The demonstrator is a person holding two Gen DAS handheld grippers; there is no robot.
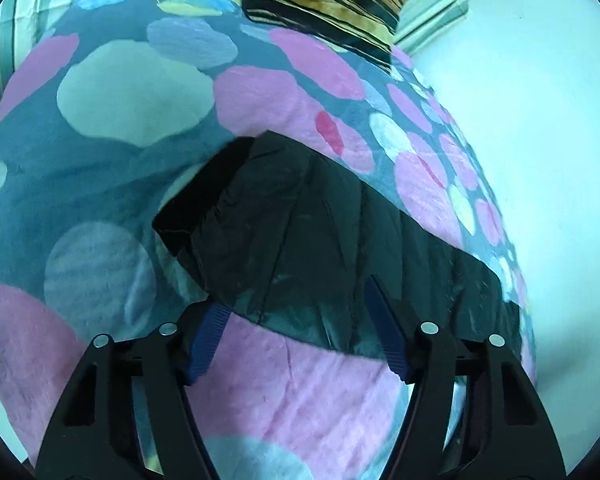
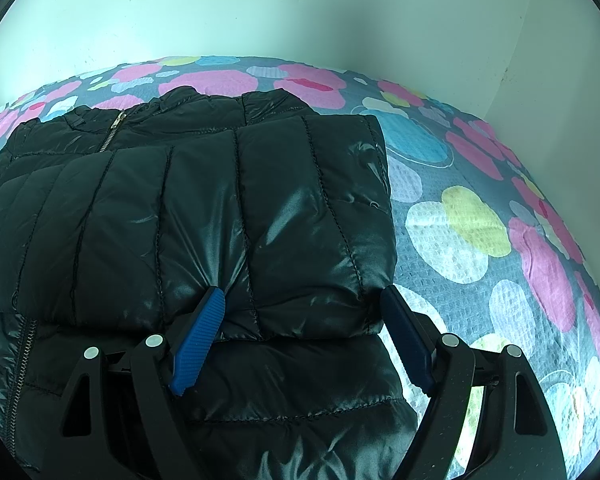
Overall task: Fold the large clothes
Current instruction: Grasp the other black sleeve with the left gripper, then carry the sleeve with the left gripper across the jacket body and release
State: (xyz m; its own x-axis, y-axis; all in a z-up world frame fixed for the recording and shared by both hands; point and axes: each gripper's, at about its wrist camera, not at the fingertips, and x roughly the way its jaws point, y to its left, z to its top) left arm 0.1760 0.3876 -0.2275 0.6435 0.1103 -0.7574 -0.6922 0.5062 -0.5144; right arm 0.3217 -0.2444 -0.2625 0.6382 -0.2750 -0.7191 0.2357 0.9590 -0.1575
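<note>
Both grippers, jaws spread, straddle a shiny black quilted puffer jacket (image 2: 204, 216).
Right gripper (image 2: 302, 306) brackets its folded edge; left gripper (image 1: 296, 304) its hem, on the spotted bedspread (image 1: 112, 184).

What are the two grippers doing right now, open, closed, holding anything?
Left gripper: open, fingers straddling the jacket edge, nothing clamped.
Right gripper: open, fingers astride a folded jacket panel, not clamped.

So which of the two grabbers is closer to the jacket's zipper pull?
Right. The right gripper sits open on the black jacket, its zipper pull in view up the front. The left gripper, also open, faces a far edge with no zipper visible.
</note>
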